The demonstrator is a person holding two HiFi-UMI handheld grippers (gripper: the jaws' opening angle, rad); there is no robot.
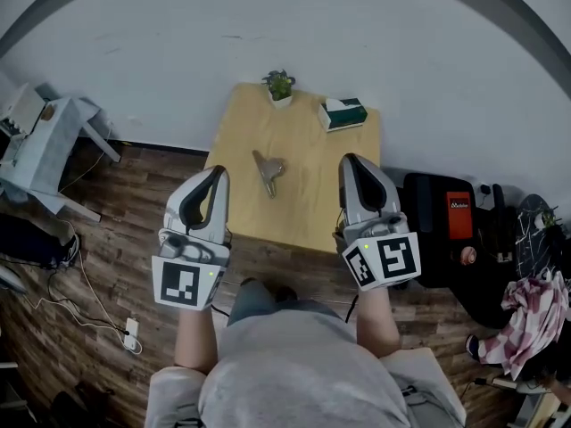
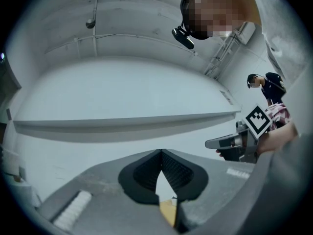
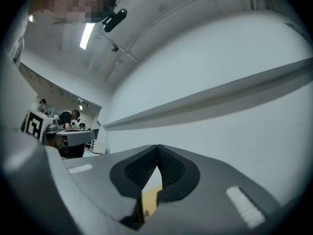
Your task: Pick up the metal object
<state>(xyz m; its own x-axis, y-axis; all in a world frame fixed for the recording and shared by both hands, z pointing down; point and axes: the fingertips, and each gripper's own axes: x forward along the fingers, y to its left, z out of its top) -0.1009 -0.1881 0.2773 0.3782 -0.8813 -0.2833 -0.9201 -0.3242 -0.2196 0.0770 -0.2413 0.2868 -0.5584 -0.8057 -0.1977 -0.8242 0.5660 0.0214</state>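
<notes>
A grey metal object [image 1: 268,171] lies flat near the middle of the small wooden table [image 1: 308,212] in the head view. My left gripper [image 1: 219,172] is held over the table's left front edge, its jaws shut and empty. My right gripper [image 1: 350,162] hovers over the table's right front part, also shut with nothing in it. The metal object sits between and a little beyond the two grippers. In both gripper views the jaws [image 2: 160,153] meet tip to tip and point up at the white wall; the right gripper [image 3: 157,148] shows the same.
A small potted plant [image 1: 279,86] and a green tissue box [image 1: 343,113] stand at the table's far edge. A black bag [image 1: 446,230] and clutter lie right of the table, a white stool [image 1: 49,145] to the left. Cables [image 1: 80,301] run over the wooden floor.
</notes>
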